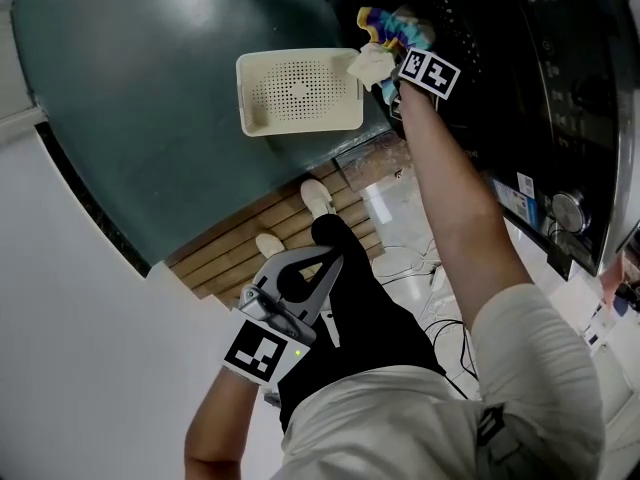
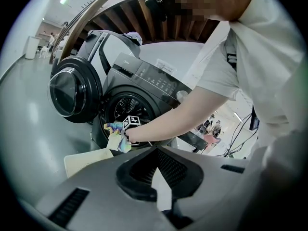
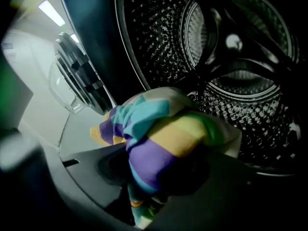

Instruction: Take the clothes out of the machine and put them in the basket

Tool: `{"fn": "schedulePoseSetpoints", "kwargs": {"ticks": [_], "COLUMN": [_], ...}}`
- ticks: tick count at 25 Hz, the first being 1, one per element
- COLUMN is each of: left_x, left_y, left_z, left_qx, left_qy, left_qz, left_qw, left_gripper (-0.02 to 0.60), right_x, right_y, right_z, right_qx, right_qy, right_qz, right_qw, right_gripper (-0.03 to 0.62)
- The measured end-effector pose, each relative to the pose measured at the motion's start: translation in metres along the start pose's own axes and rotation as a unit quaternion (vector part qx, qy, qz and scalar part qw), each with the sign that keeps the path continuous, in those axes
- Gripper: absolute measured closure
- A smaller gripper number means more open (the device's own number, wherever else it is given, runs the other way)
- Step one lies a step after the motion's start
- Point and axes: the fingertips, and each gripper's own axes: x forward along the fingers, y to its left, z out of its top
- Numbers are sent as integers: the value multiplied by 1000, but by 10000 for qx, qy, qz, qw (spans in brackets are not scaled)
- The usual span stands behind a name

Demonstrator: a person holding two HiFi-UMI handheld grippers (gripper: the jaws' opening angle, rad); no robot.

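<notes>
My right gripper [image 1: 398, 60] is at the mouth of the dark front-loading machine [image 1: 530, 78], shut on a striped purple, yellow and turquoise cloth [image 3: 163, 129]. The cloth [image 1: 385, 30] bunches over the jaws and hangs just outside the steel drum [image 3: 240, 61]. The drum behind it looks bare. A cream perforated basket [image 1: 300, 93] stands on the floor just left of the held cloth, and nothing lies in it. My left gripper [image 1: 333, 261] hangs low near the person's legs, far from the machine, shut with nothing in it.
The machine's round door [image 2: 72, 90] stands swung open to the left. A strip of wooden slats [image 1: 240, 243] and loose cables [image 1: 430, 268] lie on the floor by the person's shoes [image 1: 318, 196]. The basket rests on dark teal floor [image 1: 130, 98].
</notes>
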Motion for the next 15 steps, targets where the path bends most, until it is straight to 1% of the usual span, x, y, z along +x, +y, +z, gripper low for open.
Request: {"fn": "schedulePoseSetpoints", "kwargs": {"ticks": [5,9,15], "left_x": [-8,-18,-38], "left_y": [-5,-7,-6], "left_z": [4,8,4], "left_qx": [77,165,93], "left_qy": [-100,-238,-347], "left_qz": [-5,72,211], "left_qw": [9999,9996,9991], "left_gripper": [584,584,584], "right_x": [-24,-48,-91], "right_y": [9,18,42], "right_z": [11,19,30], "right_qx": [-246,-473,-893], "right_qy": [-239,-371,-659], "right_qz": [87,216,499], "right_qw": [9994,9980,9926], "right_gripper": [410,411,411]}}
